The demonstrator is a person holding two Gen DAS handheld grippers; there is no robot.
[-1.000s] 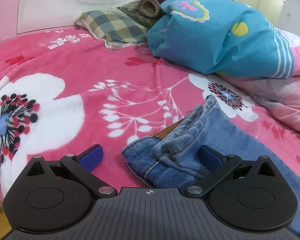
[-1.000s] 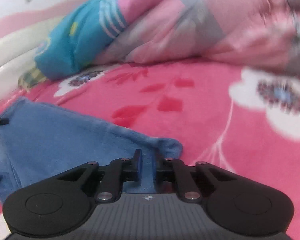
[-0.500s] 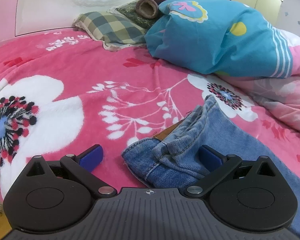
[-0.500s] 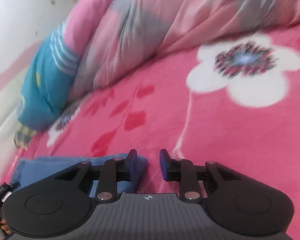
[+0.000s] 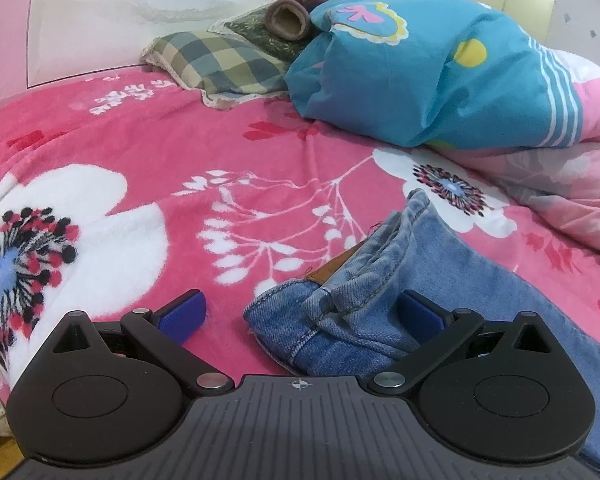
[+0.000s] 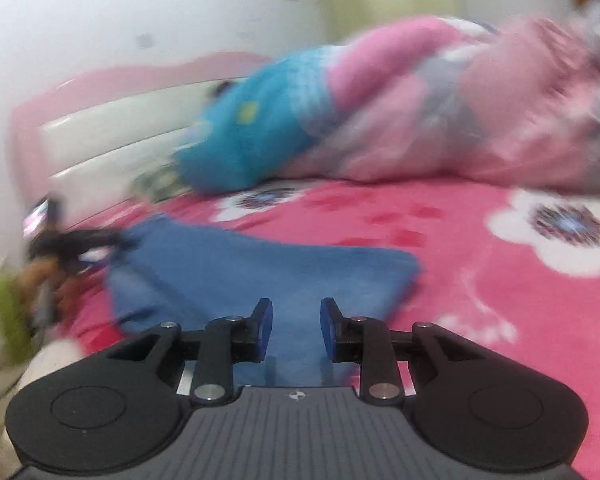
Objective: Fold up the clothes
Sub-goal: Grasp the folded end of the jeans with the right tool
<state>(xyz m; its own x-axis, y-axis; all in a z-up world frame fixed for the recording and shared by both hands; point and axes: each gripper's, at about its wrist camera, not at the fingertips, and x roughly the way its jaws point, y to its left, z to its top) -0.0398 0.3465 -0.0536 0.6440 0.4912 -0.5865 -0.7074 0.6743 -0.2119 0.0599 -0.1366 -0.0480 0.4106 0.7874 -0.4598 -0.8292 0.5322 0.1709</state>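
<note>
Left wrist view: a pink floral blanket (image 5: 148,152) covers the bed, with a white headboard (image 5: 148,12) behind it. Against the headboard lie a checked pillow (image 5: 216,64) and a blue quilt (image 5: 428,76). The jeans (image 5: 384,292) lie on the blanket nearer than the quilt, their waistband bunched between the wide-spread fingers of the left gripper (image 5: 300,312); neither pad presses the denim, and the gripper points gently downward.

Right wrist view, blurred: the same blanket (image 6: 480,280) and quilt (image 6: 248,136) under a white wall. The jeans (image 6: 260,272) lie flat, nearer than the quilt, running under the right gripper (image 6: 296,328), whose jaws stand narrowly parted, gripping nothing
</note>
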